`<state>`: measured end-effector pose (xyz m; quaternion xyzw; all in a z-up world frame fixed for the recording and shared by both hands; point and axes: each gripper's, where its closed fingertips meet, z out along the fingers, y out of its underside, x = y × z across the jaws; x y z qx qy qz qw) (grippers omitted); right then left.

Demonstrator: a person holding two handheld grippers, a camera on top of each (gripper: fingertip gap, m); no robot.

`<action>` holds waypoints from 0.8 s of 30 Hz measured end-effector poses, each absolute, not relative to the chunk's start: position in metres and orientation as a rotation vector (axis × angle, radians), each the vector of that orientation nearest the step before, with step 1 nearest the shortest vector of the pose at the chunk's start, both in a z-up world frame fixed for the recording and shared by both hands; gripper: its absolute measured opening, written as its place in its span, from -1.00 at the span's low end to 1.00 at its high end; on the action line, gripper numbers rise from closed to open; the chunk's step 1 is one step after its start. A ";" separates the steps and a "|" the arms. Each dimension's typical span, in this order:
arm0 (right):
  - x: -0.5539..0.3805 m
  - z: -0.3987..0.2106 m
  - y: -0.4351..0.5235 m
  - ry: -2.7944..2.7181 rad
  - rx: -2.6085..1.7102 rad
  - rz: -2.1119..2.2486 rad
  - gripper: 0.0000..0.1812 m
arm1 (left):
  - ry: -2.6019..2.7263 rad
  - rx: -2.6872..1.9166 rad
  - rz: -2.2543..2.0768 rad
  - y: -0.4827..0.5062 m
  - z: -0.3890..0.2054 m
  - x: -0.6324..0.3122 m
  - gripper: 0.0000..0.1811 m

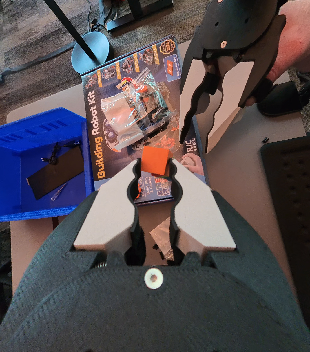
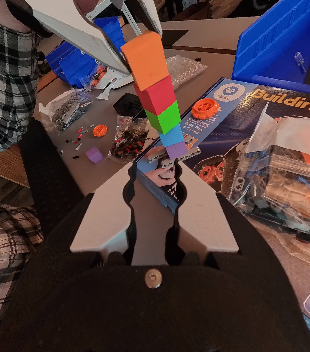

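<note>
Orange cube (image 1: 155, 162) hides the stacked cubes beneath it from above.

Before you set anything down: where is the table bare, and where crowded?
Bare table runs between the kit box and the black mat, near the right gripper. Crowded: the box top carries a parts bag and the cube stack, whose orange cube the left gripper grips; loose parts litter the table beside it.

Block tower (image 2: 160, 106) stands on box (image 2: 226, 106), bin (image 2: 264, 47) behind
</note>
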<state>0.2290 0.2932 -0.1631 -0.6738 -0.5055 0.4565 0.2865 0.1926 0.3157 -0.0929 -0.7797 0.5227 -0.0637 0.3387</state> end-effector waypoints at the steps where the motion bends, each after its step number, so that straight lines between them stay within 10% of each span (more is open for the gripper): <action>1: 0.229 -0.163 0.293 -1.351 -1.800 1.220 -0.57 | 1.359 -2.035 -0.168 0.316 -0.094 0.193 -0.69; 11: 0.232 -0.159 0.292 -1.343 -1.785 1.228 -0.58 | 1.161 -1.984 -0.130 0.302 -0.080 0.143 -0.52; 24: 0.226 -0.161 0.283 -1.367 -1.779 1.242 -0.58 | 0.544 -2.611 0.138 0.262 -0.237 -0.072 -0.59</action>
